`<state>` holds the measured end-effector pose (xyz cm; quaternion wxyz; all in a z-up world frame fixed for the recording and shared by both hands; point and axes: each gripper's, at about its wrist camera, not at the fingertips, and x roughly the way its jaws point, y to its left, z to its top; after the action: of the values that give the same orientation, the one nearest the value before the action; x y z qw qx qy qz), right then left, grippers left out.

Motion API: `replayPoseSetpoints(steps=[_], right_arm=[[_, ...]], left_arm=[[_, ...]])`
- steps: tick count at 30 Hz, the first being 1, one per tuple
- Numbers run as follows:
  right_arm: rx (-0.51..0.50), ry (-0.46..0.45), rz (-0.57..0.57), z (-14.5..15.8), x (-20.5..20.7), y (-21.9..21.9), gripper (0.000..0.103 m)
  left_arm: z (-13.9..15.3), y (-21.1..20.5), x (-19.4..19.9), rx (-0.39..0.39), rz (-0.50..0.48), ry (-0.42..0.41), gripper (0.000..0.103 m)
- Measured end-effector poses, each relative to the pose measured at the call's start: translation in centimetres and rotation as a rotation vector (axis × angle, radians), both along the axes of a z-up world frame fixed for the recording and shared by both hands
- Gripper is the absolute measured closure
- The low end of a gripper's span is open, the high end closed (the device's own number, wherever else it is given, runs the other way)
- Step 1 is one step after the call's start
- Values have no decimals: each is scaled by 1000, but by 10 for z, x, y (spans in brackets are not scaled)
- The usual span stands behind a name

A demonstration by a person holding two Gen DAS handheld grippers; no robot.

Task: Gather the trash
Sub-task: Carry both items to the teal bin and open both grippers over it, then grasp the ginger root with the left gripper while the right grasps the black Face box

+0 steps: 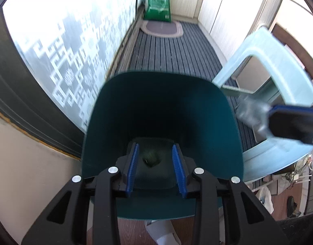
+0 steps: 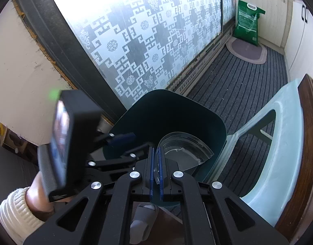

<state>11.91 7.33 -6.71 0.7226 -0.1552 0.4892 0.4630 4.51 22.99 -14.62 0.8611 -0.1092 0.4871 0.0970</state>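
Your clear plastic lid (image 2: 183,151), round and partly broken, is tilted over the mouth of the dark teal bin (image 2: 168,122), pinched at its edge. The bin stands upright beside the patterned glass, with a small dark scrap (image 1: 151,159) at its bottom.

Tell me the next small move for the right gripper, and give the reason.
Probably open the right gripper and let go. It is shut on the rim of the clear plastic lid, which already hangs over the mouth of the dark teal bin. The left gripper sits open inside the bin, so it might pull back first.
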Motion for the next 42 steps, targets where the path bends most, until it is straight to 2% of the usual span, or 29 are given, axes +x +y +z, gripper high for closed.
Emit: replayPoseSetpoints(steps=[2, 5, 8, 14, 19, 25, 28, 30, 32, 33, 36, 42], right_arm=[[-3, 5, -1, -3, 0, 0, 99], [-9, 13, -2, -6, 0, 2, 99], [-17, 17, 3, -12, 0, 5, 99], [-26, 37, 10, -21, -3, 12, 99], [-39, 88, 11, -34, -2, 17, 99], [-107, 143, 4, -60, -6, 28, 98], [-146, 156, 0, -73, -7, 30, 97], [-159, 170, -11, -78, -7, 31, 87], [-149, 163, -16, -74, -7, 30, 67], [-130, 166, -16, -71, -8, 30, 65], [-78, 146, -9, -57, -8, 30, 65], [75, 23, -3, 2, -13, 21, 65]], left_arm=[[8, -1, -4, 16, 4, -30, 62], [32, -6, -14, 51, -7, -130, 63], [58, -11, -28, 78, -8, -246, 66], [97, -18, -48, 131, 2, -410, 77], [128, -27, -70, 147, 35, -552, 77], [154, -37, -89, 187, 58, -691, 77], [165, -43, -99, 196, 63, -748, 73], [169, -45, -105, 195, 63, -771, 73], [171, -44, -108, 187, 62, -781, 72], [172, -43, -110, 187, 65, -787, 68], [175, -43, -115, 185, 72, -821, 63], [182, -49, -121, 185, 76, -871, 57]])
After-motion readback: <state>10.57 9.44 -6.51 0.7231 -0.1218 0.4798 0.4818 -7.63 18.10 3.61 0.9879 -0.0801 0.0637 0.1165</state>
